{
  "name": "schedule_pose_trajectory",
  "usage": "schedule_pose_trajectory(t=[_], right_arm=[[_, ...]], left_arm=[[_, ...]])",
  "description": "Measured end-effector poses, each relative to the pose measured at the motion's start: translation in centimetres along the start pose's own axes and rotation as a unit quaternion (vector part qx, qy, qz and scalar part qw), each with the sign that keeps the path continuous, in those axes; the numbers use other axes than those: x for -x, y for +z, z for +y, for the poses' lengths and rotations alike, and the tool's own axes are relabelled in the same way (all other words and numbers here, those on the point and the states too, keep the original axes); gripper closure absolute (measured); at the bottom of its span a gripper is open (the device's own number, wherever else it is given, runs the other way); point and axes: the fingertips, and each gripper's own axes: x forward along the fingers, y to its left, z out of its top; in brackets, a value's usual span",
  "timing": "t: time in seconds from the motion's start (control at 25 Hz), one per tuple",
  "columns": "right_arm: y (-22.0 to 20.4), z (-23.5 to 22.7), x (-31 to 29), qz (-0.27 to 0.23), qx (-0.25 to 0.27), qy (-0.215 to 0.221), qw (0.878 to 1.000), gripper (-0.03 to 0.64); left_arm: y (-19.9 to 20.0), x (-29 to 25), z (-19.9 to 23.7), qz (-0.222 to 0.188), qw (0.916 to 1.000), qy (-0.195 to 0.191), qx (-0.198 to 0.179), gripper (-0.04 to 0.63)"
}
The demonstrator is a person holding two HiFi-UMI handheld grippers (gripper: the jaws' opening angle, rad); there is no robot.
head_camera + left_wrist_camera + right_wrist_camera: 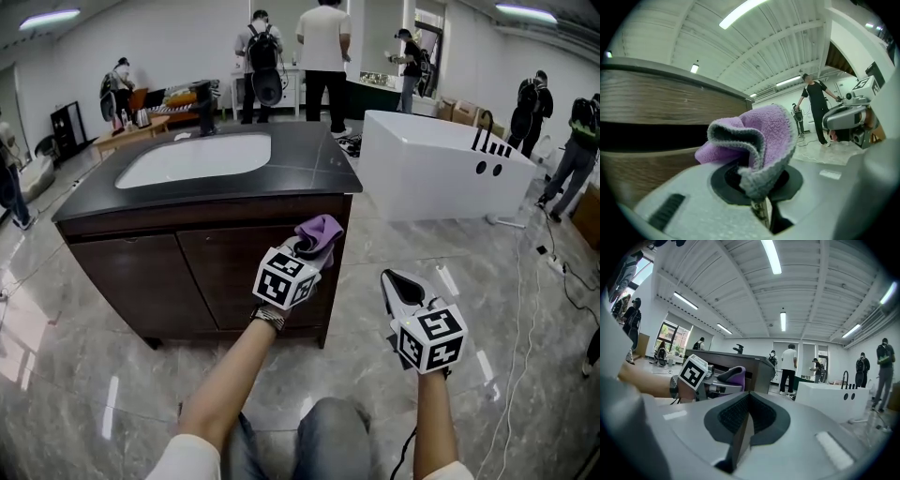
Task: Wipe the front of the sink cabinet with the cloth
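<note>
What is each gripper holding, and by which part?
The left gripper pinches the purple cloth by a bunched fold at its grey hem; the right gripper is shut on nothing.

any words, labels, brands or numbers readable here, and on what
None can be read.
left gripper and right gripper: square black-and-white marker patterns only, no letters.
cloth, sink cabinet: no print.
dark plate at the left gripper view's upper right: too blurred to read.

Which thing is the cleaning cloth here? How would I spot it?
Find the dark wooden, black-topped sink cabinet. At its front, toward the right side, the left claw is shut on the cloth. It is the only fluffy purple thing, grey-edged.
</note>
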Motion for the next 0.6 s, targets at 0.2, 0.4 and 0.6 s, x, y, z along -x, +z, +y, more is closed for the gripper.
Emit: schedule_pose_trajectory(t=[0.2, 0.4, 0.6], right_arm=[[-0.6, -0.6, 1.3, 0.007, -0.004, -0.010, 1.000, 0.610], [-1.4, -1.6, 2.5, 0.010, -0.010, -0.020, 1.000, 0.611], [-1.8, -2.8, 3.5, 0.012, -0.013, -0.033, 0.999, 0.611]], left_arm=[[0.7, -1.7, -1.7, 0.002, 0.9998, -0.020, -0.008, 0.543], [0.5, -3.3, -4.0, 0.001, 0.9991, -0.043, -0.006, 0.543], [-1.1, -3.6, -6.6, 0.005, 0.9977, -0.068, -0.004, 0.543]])
